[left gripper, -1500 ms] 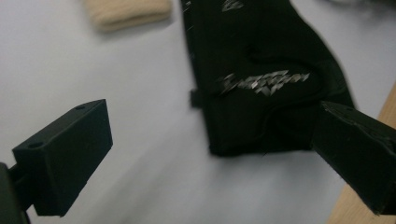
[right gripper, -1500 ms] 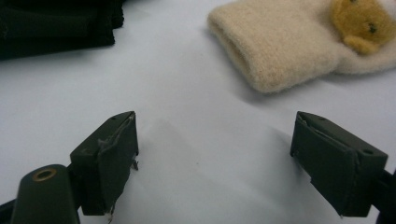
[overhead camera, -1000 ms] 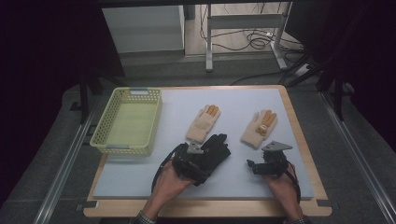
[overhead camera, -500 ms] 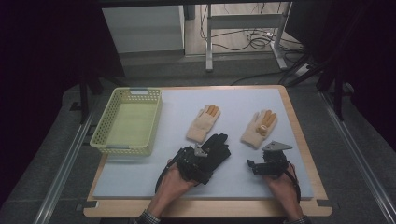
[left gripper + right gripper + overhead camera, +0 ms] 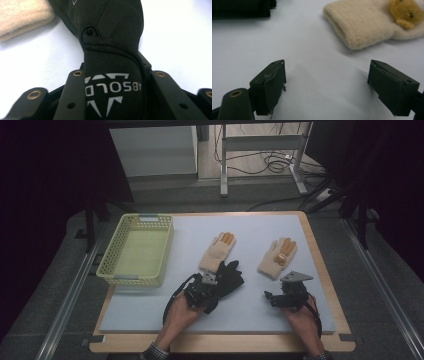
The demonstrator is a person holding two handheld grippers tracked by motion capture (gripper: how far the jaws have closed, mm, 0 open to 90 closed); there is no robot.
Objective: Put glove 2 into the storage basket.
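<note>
Two grippers are at work, and we start with the left gripper [image 5: 112, 100]: its jaws are pressed in on the cuff of the black glove [image 5: 112, 37], the printed wrist band pinched between them in the left gripper view. From above, that glove [image 5: 227, 276] lies on the white mat [image 5: 150, 315] near the front, its fingers fanned away from us and its far edge just beside the cuff of the left cream glove [image 5: 217, 251]. Our right gripper [image 5: 327, 85] hangs with its jaws spread wide over bare mat, nothing between them; the right cream glove [image 5: 367, 25] lies a little beyond its tips.

We judge the step in hand to be the pick-up of the black glove, grip made but the glove not yet clear of the mat. Next we would lift it and carry it left to the yellow basket [image 5: 112, 270], keeping the pinch firm so the limp fabric does not slip or drag the cream glove along.
</note>
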